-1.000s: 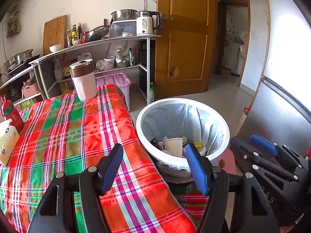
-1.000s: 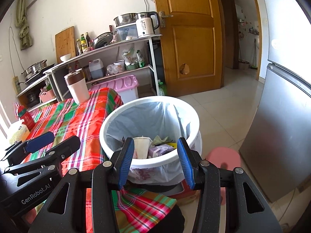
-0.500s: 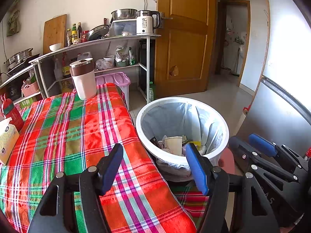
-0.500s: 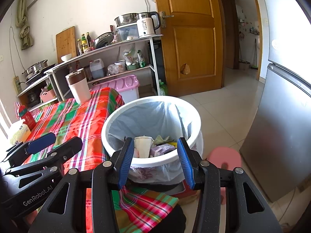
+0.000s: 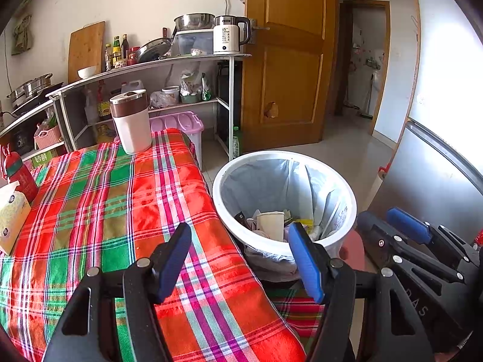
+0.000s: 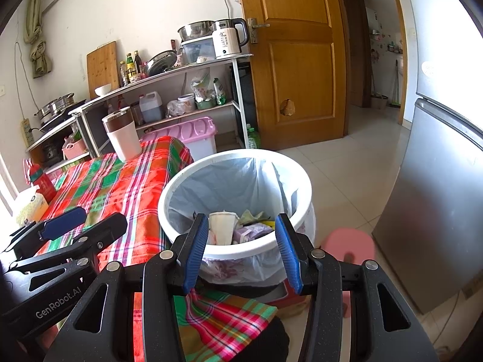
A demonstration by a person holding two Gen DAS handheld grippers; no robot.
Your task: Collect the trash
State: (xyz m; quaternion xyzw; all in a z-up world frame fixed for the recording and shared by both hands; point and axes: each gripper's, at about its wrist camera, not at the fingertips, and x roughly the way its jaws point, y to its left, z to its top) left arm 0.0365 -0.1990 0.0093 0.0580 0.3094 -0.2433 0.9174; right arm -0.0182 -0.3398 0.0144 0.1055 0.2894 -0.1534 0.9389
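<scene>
A white trash bin (image 5: 229,208) (image 6: 235,253) with a grey liner stands beside the right edge of the plaid-covered table (image 5: 99,199) (image 6: 120,187). Inside lie a paper cup (image 5: 271,224) (image 6: 222,227), wrappers and crumpled paper. My left gripper (image 5: 241,259) is open and empty, low over the table's near right corner. My right gripper (image 6: 241,250) is open and empty just in front of the bin. Each gripper also shows at the edge of the other's view.
A white-and-brown tumbler (image 5: 131,120) stands at the table's far end. A tissue box (image 5: 12,217) and a red bottle (image 5: 19,175) sit at the left edge. Shelves (image 5: 151,66) with cookware, a wooden door (image 5: 286,60), a fridge (image 6: 437,196) and a pink stool (image 6: 347,244) surround.
Both views have shifted very slightly; the bin and its contents stay put. Both grippers remain open and empty.
</scene>
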